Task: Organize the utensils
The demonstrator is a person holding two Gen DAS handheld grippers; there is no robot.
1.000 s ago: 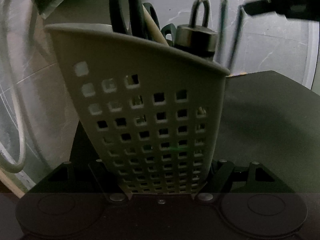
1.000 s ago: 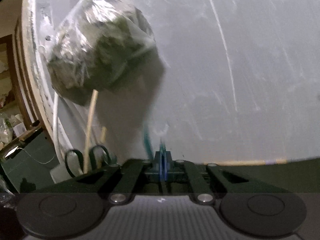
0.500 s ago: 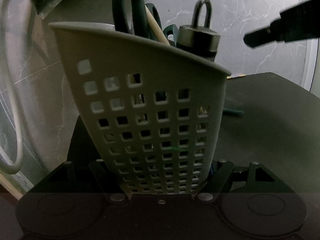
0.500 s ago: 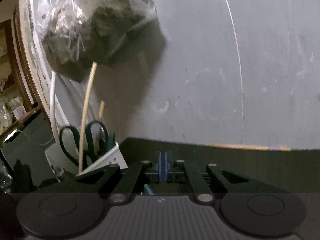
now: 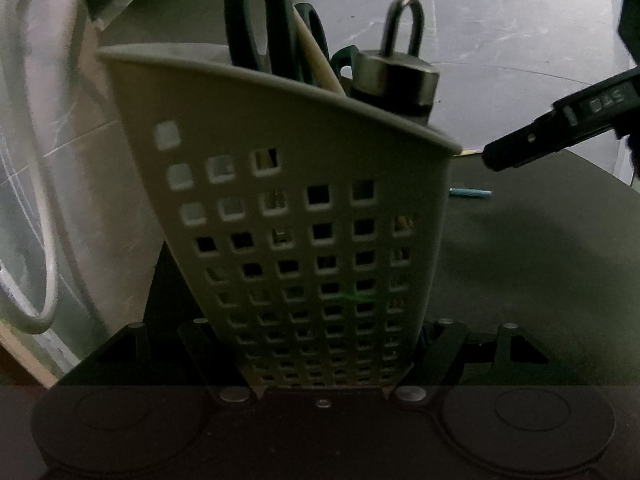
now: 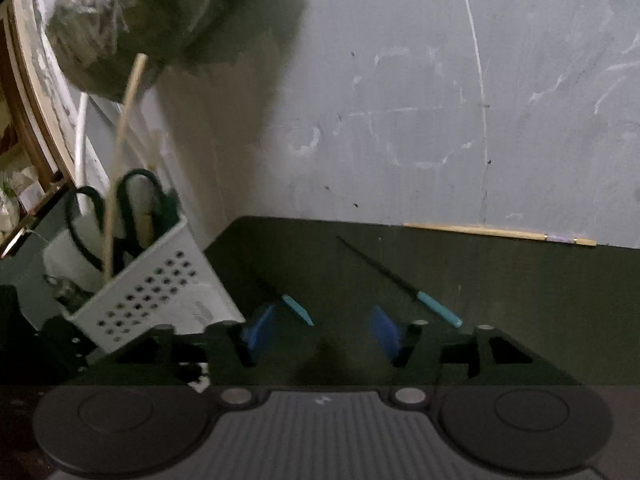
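My left gripper (image 5: 322,360) is shut on the base of a white perforated utensil caddy (image 5: 304,208), which leans to the left. Dark scissors (image 5: 256,20), a wooden stick (image 5: 316,56) and a metal tool with a loop (image 5: 396,76) stand in it. My right gripper (image 6: 322,332) hovers low over the dark table (image 6: 520,280), jaws opening, with nothing pressed between its blue pads (image 6: 260,330). Two black sticks with teal ends lie on the table, one (image 6: 296,308) just beyond the left pad and one (image 6: 438,310) past the right pad. In the right wrist view the caddy (image 6: 160,292) is at the left.
A wooden chopstick (image 6: 500,233) lies along the table's far edge against the grey wall. A plastic bag (image 6: 140,12) hangs above the caddy. A white cable (image 5: 40,240) loops down at the left. A finger of the right gripper (image 5: 520,152) reaches in beside the caddy's rim.
My right gripper came down to the table and opened, and the teal-ended sticks it held now lie on the table. The left gripper and caddy stayed put.
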